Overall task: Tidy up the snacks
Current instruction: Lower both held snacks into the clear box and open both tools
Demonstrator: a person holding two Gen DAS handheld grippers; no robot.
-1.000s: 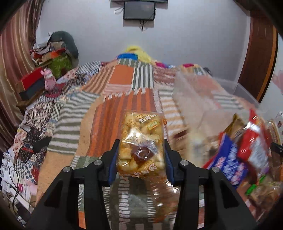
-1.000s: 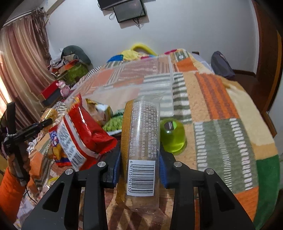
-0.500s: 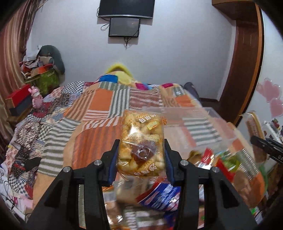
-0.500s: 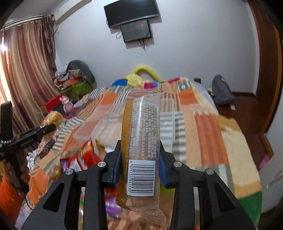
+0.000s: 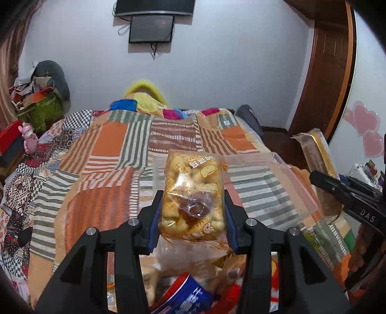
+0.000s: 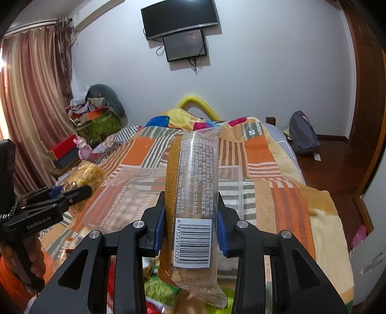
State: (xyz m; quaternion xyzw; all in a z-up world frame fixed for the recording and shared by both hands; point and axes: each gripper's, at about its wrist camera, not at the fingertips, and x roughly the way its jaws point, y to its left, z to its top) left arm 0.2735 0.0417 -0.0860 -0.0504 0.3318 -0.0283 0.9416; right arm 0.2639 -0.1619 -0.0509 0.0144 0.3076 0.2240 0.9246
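My left gripper is shut on a clear bag of yellow puffed snacks, held above the bed. My right gripper is shut on a long clear biscuit packet with a barcode, held upright. A clear plastic bin lies on the patchwork bedspread just beyond both grippers; it also shows in the right wrist view. A pile of snack packets lies below the left gripper. The right gripper and its packet show at the right of the left wrist view; the left gripper shows at the left of the right wrist view.
The patchwork bedspread covers the bed. Clutter and a red box stand by the curtain at left. A dark bag sits on the wooden floor at right. A TV hangs on the far wall.
Both grippers have risen and tilted up from the snack pile, each keeping its packet. The clear bin now lies straight ahead of both.
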